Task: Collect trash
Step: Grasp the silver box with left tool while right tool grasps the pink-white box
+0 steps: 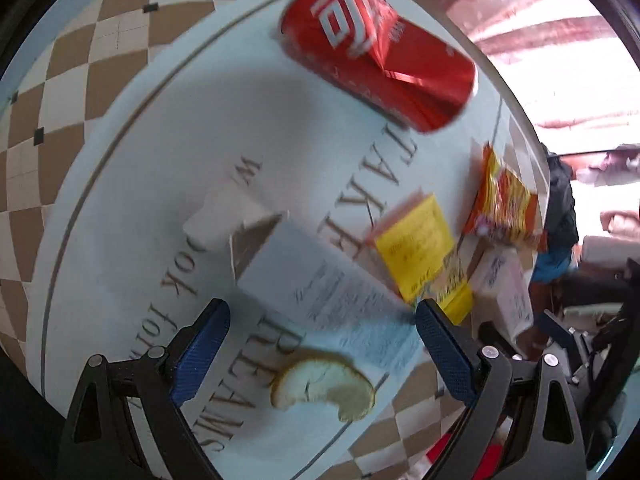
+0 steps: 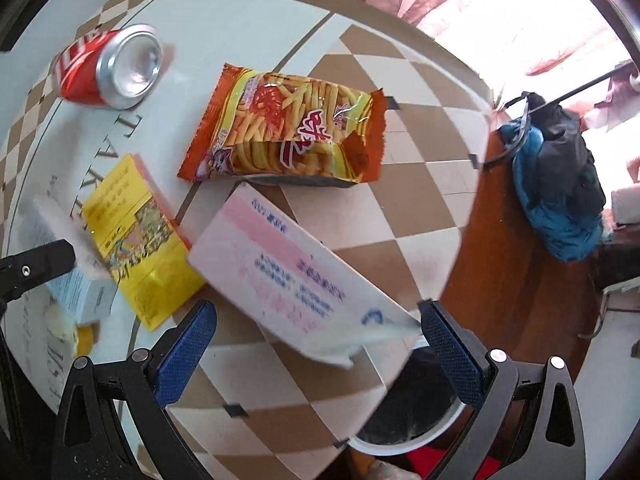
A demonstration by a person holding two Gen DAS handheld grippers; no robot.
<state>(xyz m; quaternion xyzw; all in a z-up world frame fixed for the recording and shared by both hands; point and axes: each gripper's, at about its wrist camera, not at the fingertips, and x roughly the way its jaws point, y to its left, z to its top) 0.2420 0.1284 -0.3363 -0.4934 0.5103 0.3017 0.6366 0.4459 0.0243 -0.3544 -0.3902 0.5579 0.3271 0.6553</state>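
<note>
Peel nearest my left lens: orange peel [image 1: 324,384] is lying at the bottom centre of the left view, just inside the left gripper [image 1: 322,320], on the round table [image 1: 132,184].
Left gripper state: I am holding its fingers spread wide, with nothing between them.
Right gripper state: right gripper [image 2: 316,320] is likewise standing open, its blue pads [image 2: 184,352] either side of the pink-and-white box [image 2: 280,272] without gripping it.
Trash positions: red can [image 1: 380,52] is lying on its side at the top of the left view; white box [image 1: 320,280], yellow box [image 1: 424,252] and snack bag [image 2: 284,124] are sitting close together mid-table.
Bin: what I am taking for a bin [image 2: 404,420] is showing below the table edge, lower right of the right view.
Risk 1: pink-and-white box is overhanging the table edge, so a nudge from 1 pad could tip it to the floor instead of the bin.
Risk 2: can could roll away if bumped.
Risk 3: flat peel could slip out from a shallow pinch.
Risk 4: the 2 grippers are working close and could collide.
Readable writing: table lettering is showing "TAKE", "REAMS" and "ook for".
Unreadable writing: can logo, bag characters and box print are too blurred for me to read.
</note>
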